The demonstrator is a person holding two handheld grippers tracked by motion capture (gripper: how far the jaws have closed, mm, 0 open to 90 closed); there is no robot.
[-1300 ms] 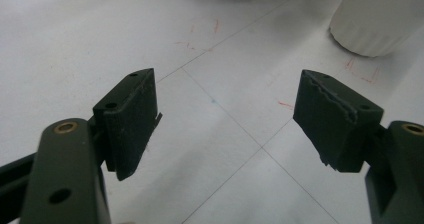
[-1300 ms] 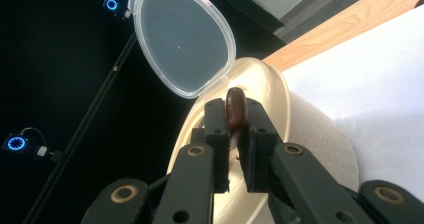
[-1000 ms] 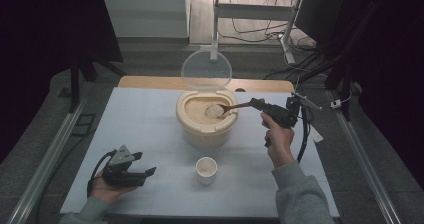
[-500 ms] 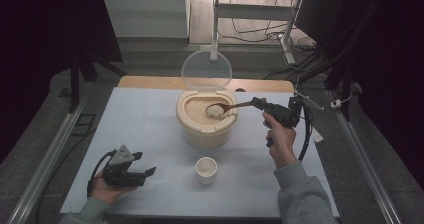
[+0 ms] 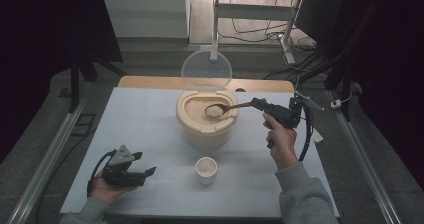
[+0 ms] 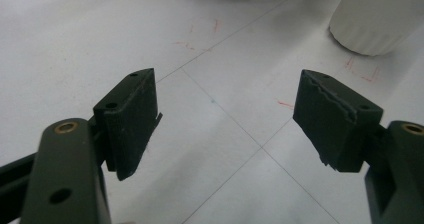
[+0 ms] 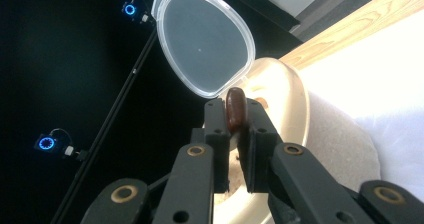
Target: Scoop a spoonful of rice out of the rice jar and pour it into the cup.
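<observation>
The fingers of the left gripper (image 5: 150,172) stand wide apart with nothing between them; in the left gripper view the two black pads (image 6: 131,119) frame only bare table (image 6: 75,44), and the gripper rests low at the near left edge in the person's left hand (image 5: 107,186). It looks idle for now.

A little farther in, near the middle of the white table, stands a small white cup (image 5: 206,170), well apart from both grippers. From the high view I cannot tell whether anything is in it yet.

Beyond the cup sits the cream rice bin (image 5: 206,119), its clear lid (image 5: 206,70) hinged up and standing open at the back. So the opening is done.

The right gripper (image 5: 256,103) is clamped on the handle of a brown wooden spoon (image 5: 235,106); in the right gripper view the jaws pinch the handle's end (image 7: 236,110) tightly between them. The spoon reaches out level over the bin's mouth, and its bowl carries a heap of white rice (image 5: 214,111), just above the grain in the bin.

To my eye the scoop itself is made and the work sits about halfway: the loaded spoon has yet to be carried toward the near side and tipped into the cup. The level carry is the delicate part, since a tilt would shed grains onto the table.
</observation>
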